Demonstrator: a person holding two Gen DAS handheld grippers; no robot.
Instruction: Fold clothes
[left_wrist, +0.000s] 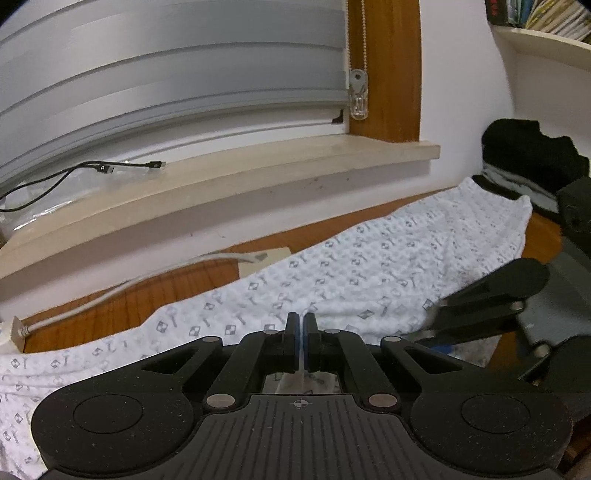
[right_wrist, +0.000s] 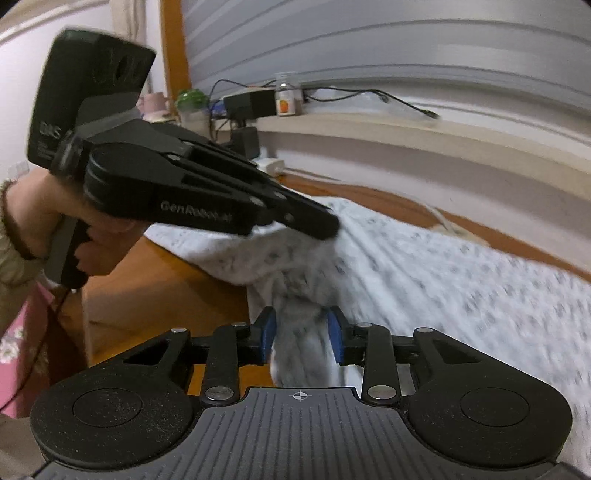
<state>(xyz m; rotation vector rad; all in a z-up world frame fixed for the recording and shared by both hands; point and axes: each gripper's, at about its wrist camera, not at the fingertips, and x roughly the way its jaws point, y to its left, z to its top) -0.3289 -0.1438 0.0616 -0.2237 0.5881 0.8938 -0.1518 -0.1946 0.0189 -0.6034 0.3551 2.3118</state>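
Observation:
A white garment with a small grey print (left_wrist: 332, 273) lies stretched along the wooden table by the window; it also shows in the right wrist view (right_wrist: 461, 295). My left gripper (left_wrist: 303, 325) is shut on a thin fold of this garment at its near edge. It appears from the side in the right wrist view (right_wrist: 328, 227), pinching the cloth's edge. My right gripper (right_wrist: 301, 328) is open, with a hanging bunch of the garment between its blue pads (right_wrist: 267, 332). It shows at the right of the left wrist view (left_wrist: 436, 314), low over the cloth.
A pile of dark clothes (left_wrist: 528, 155) sits at the far end of the table. A white charger and cable (left_wrist: 258, 258) lie by the wall. The windowsill (right_wrist: 406, 129) holds cables, a jar (right_wrist: 286, 96), a black adapter and a small plant. The table's wooden edge (right_wrist: 166, 280) is at left.

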